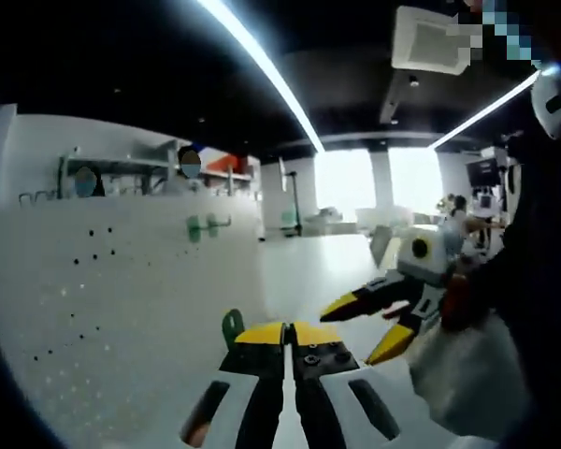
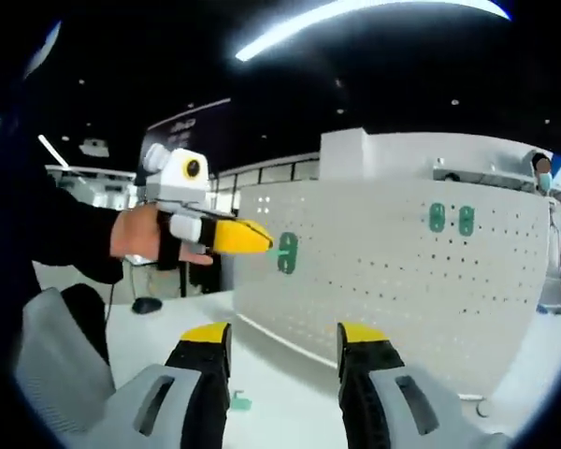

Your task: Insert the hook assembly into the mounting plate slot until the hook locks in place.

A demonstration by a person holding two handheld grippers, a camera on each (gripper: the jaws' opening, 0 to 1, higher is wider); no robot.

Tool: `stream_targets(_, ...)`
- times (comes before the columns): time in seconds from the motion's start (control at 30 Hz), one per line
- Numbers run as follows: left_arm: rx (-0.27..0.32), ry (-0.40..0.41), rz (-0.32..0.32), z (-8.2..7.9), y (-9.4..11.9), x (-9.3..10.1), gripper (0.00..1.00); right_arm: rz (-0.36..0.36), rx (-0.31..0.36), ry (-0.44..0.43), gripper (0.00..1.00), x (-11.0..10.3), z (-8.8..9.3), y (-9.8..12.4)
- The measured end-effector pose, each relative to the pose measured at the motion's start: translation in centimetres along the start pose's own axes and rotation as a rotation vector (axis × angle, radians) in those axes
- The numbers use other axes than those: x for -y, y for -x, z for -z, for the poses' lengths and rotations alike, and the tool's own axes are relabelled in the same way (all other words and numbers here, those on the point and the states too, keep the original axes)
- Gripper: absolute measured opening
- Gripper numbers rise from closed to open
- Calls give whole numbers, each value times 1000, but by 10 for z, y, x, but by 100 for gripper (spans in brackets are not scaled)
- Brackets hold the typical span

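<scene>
Left gripper view: white pegboard [image 1: 122, 309] runs along the left side of the left gripper [image 1: 288, 333], its face dotted with small holes. Two green hook pieces [image 1: 194, 227] sit mounted on it well ahead and above the jaw tips. The left gripper's yellow-tipped jaws are pressed together, pinching a green hook assembly [image 1: 232, 327] whose rounded end sticks out at the left jaw tip, close to the board. To the right of the jaws, the right gripper [image 1: 381, 323] comes in with its jaws spread apart.

Right gripper view: to the upper left, a hand [image 2: 154, 236] holds the left gripper [image 2: 252, 238], its yellow tip pressed against a green hook assembly [image 2: 287, 253] at the left edge of the pegboard [image 2: 393, 281]. The right gripper [image 2: 282, 339] sits below, jaws wide apart with nothing between them, the board beyond the gap. Further right and above, two green hook pieces [image 2: 451, 219] are mounted side by side.
</scene>
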State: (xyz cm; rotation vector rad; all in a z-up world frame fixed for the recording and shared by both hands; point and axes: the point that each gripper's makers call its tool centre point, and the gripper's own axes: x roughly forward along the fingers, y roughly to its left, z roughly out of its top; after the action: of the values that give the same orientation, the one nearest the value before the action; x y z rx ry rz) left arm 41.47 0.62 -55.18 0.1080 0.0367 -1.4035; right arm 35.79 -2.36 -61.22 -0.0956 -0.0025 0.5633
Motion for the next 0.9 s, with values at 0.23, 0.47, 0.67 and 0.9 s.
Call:
stream_targets(0.23,16,-46,16,-27,-36,-19,2,30,-15,4,46,10,4,2)
stream_targets(0.47,45,-70,12,-52,-68,-43,2,59,-22,-4,46,19,8,4)
stream_targets(0.67,49,-76,0,-61,-88,-61,2,71,-25,-13,46,22,10,5)
stream_targets(0.9,41,-97,0,-62,-106,-73,2,86,-32,-20,46,26,13,5)
